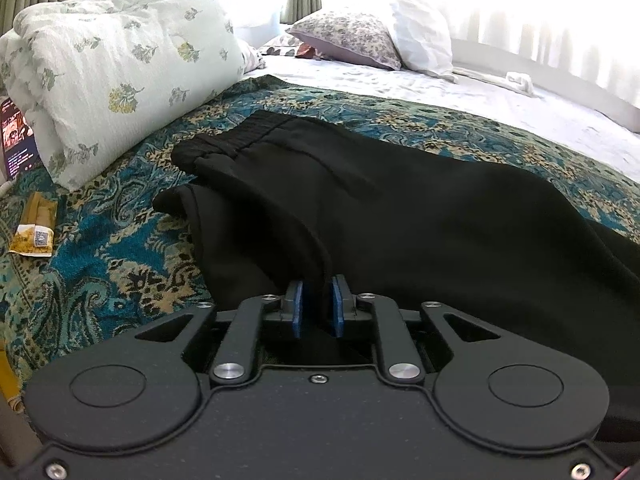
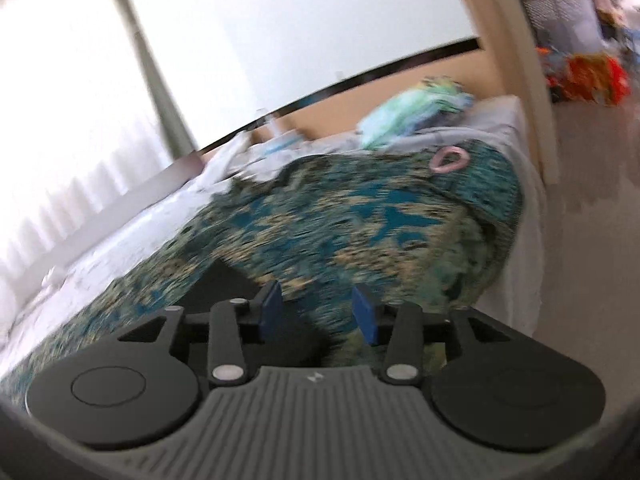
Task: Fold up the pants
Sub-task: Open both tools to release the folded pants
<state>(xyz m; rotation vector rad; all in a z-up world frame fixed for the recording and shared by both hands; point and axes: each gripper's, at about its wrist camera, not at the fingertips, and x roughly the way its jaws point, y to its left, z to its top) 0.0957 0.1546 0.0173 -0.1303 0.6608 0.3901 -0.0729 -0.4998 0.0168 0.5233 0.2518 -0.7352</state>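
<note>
I see the black pants lying on the patterned bedspread, one leg folded over the other, further folds still left. My left tool pinches a fold of the pants' near edge. My right tool stands apart, empty, beside the pants

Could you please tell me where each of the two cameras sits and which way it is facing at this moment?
Left wrist: sits on the left claw, looking down along it across the bed at the black pants; its blue pads pinch a fold of them; a rolled floral quilt and pillows lie beyond.
Right wrist: sits on the right claw, blurred and tilted, facing the far end of the bed; the claw stands open with nothing between its pads.
Shared: the teal paisley bedspread and the black pants.
</note>
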